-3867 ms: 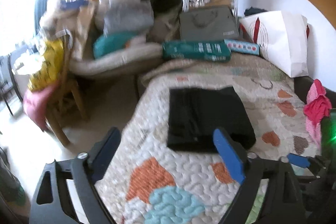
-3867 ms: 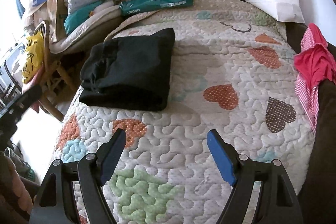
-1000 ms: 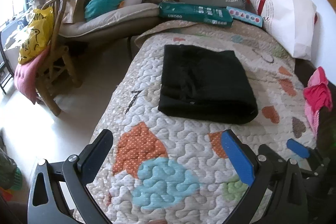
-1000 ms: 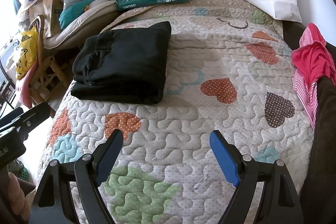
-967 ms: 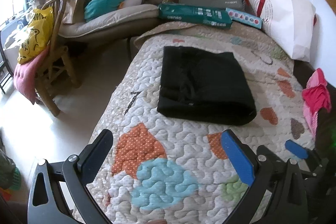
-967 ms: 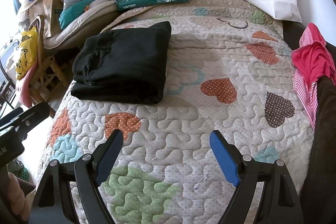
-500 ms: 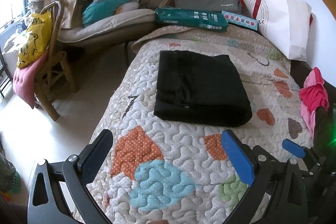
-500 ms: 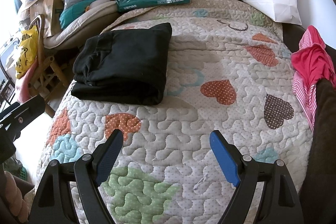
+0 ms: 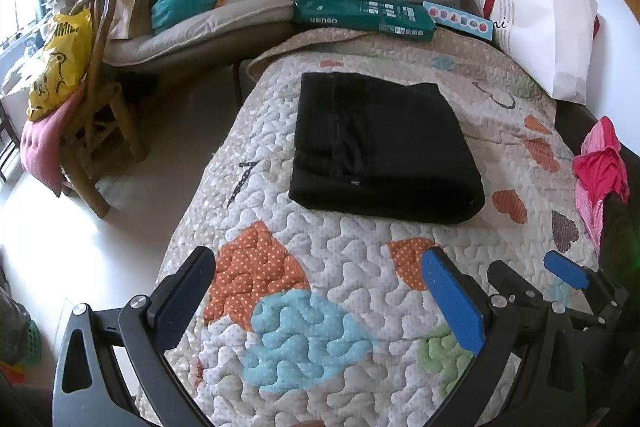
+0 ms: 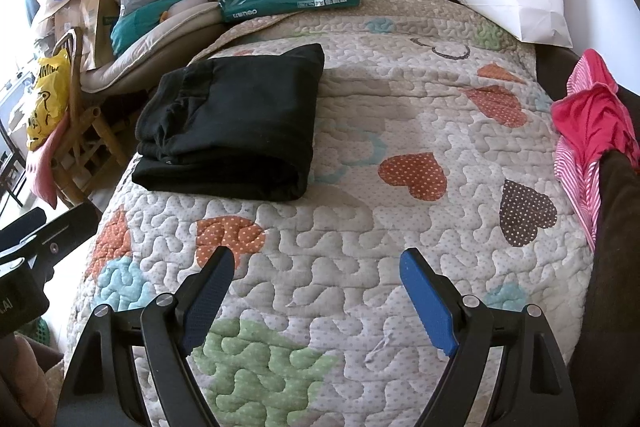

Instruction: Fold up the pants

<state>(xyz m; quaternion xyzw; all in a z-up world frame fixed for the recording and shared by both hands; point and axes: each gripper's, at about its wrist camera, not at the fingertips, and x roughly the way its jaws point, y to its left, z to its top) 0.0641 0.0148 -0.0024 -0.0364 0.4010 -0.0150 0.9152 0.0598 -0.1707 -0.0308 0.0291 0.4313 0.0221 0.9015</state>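
Left wrist view: left gripper [image 9: 318, 281] wide open, empty; folded black pants [image 9: 384, 151] at 12 o'clock on quilt [image 9: 320, 307]. Probably finished; better only to press edges flat.

Right wrist view: right gripper [image 10: 316, 287] wide open, empty; pants [image 10: 232, 123] at 11 o'clock, red cloth [image 10: 592, 115] at 2 o'clock.
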